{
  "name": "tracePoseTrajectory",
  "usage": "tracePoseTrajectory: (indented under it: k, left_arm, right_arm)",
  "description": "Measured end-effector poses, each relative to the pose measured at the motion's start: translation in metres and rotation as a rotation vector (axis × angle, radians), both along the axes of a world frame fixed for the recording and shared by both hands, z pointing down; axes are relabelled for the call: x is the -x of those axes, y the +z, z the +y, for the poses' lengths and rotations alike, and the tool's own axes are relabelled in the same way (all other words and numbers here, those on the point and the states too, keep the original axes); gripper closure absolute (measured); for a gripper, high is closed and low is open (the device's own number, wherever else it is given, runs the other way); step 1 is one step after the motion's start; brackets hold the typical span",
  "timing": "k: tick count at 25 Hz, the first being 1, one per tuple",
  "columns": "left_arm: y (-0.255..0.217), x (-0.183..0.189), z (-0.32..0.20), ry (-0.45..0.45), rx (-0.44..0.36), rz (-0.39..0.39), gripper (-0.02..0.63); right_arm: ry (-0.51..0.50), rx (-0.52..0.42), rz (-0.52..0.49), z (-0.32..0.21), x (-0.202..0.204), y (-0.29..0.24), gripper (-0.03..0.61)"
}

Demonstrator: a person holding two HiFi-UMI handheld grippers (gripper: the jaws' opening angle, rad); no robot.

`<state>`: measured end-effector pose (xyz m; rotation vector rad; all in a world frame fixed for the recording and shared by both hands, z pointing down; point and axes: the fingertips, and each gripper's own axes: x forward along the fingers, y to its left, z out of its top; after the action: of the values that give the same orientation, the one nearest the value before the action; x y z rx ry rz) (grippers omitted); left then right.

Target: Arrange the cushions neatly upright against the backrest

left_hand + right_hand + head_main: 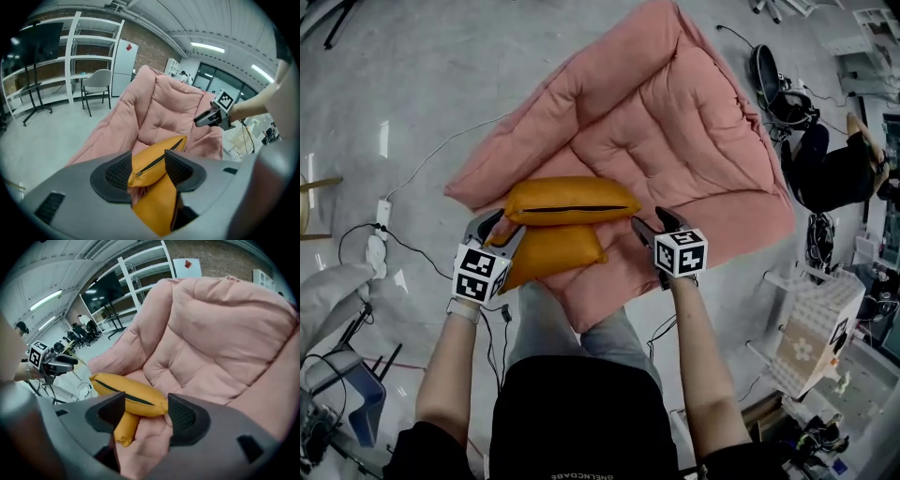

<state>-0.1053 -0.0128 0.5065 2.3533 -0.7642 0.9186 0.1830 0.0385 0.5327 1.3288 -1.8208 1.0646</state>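
Observation:
Two orange cushions lie at the near edge of a pink quilted floor sofa (675, 131). The upper cushion (572, 200), with a black zip along its top, rests on edge upon the lower cushion (553, 251). My left gripper (499, 230) is at the upper cushion's left end. Its jaws stand open with the zip corner (157, 159) between the pads, and the lower cushion (157, 206) hangs beneath. My right gripper (639, 227) is at the right end, open, with that cushion end (126, 389) between its pads. The padded backrest (159, 93) rises behind.
A person (834, 169) sits on the floor at the far right. Cables and a power strip (382, 211) lie to the left, a blue stool (356, 403) at the lower left, a patterned box (811, 337) at the right. White shelves (70, 61) and a chair (98, 84) stand farther off.

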Motion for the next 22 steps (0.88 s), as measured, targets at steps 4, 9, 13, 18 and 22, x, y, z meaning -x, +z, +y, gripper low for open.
tracePoseTrajectory:
  k: [4,9,13,18,22]
  left_arm:
    - [0.045,0.006,-0.005,-0.004,0.046,-0.031,0.39]
    - [0.088,0.01,-0.004,-0.003,0.106,-0.054,0.377]
    - [0.116,0.011,-0.002,0.022,0.126,-0.08,0.377]
    - [0.133,0.011,-0.012,0.003,0.107,-0.048,0.379]
    - [0.137,0.008,-0.016,-0.012,0.104,-0.016,0.391]
  right_arm:
    - [0.044,0.06,-0.019,0.002,-0.007,0.044,0.304]
    - [0.081,0.123,-0.037,0.001,-0.012,0.089,0.296]
    - [0.115,0.141,-0.069,-0.003,-0.013,0.113,0.298]
    - [0.189,0.122,-0.179,-0.01,-0.009,0.128,0.303]
    - [0.185,0.1,-0.221,-0.016,-0.004,0.126,0.396]
